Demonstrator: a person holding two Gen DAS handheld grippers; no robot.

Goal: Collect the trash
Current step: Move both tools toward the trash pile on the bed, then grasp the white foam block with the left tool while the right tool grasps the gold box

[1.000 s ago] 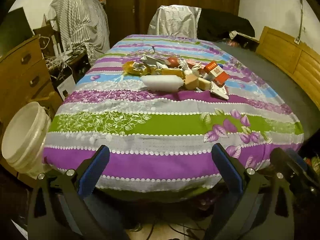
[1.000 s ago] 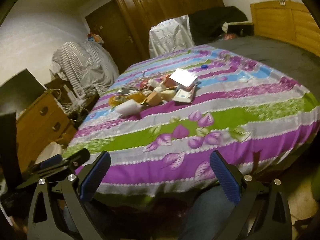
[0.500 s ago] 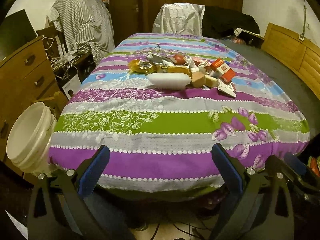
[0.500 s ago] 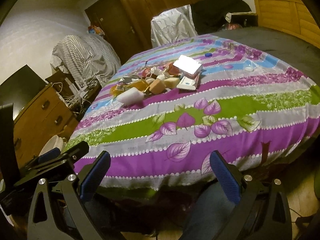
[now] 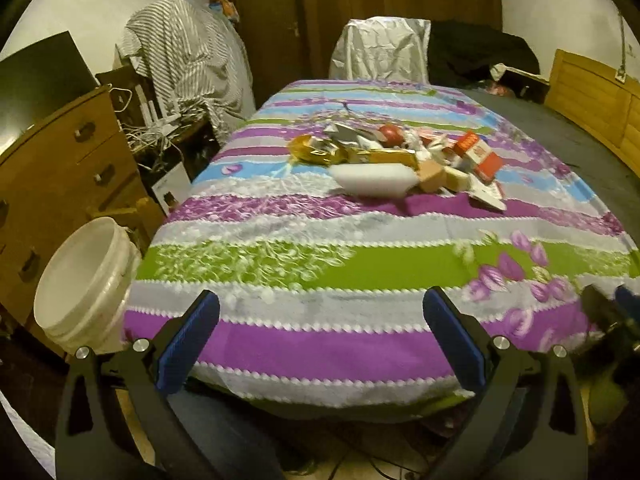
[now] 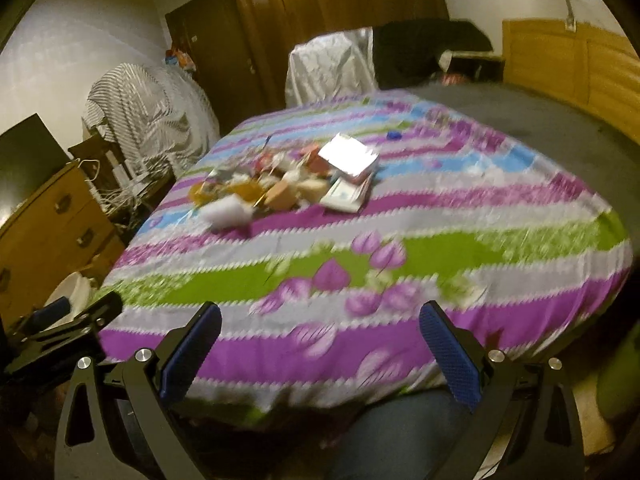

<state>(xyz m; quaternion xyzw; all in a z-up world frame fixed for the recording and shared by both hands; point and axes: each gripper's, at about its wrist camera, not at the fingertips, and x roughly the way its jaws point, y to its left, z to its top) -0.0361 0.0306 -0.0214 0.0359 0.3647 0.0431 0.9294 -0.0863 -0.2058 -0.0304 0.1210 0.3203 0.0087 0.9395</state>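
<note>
A heap of trash [image 5: 400, 162] lies mid-bed on the striped bedspread [image 5: 360, 264]: a white foam tray [image 5: 374, 179], gold foil wrappers [image 5: 316, 151], small cartons and a red and white box [image 5: 478, 156]. In the right wrist view the same trash heap [image 6: 292, 184] shows with a flat white box [image 6: 349, 156] on top. A white bucket [image 5: 86, 284] stands on the floor at the bed's near left corner. My left gripper [image 5: 320, 322] is open over the bed's near edge, far short of the heap. My right gripper [image 6: 320, 330] is open too, nothing between its fingers.
A wooden dresser [image 5: 60, 184] and tangled cables [image 5: 160, 132] stand left of the bed. Striped cloth [image 5: 188, 60] drapes a chair behind them. A grey blanket [image 5: 560, 148] and wooden headboard [image 5: 596, 96] lie right. A covered chair [image 5: 380, 54] stands at the far end.
Both grippers have risen and moved toward the bed, so the bedspread and heap appear larger and the bucket sits closer at left. Both stay open and hold nothing.
</note>
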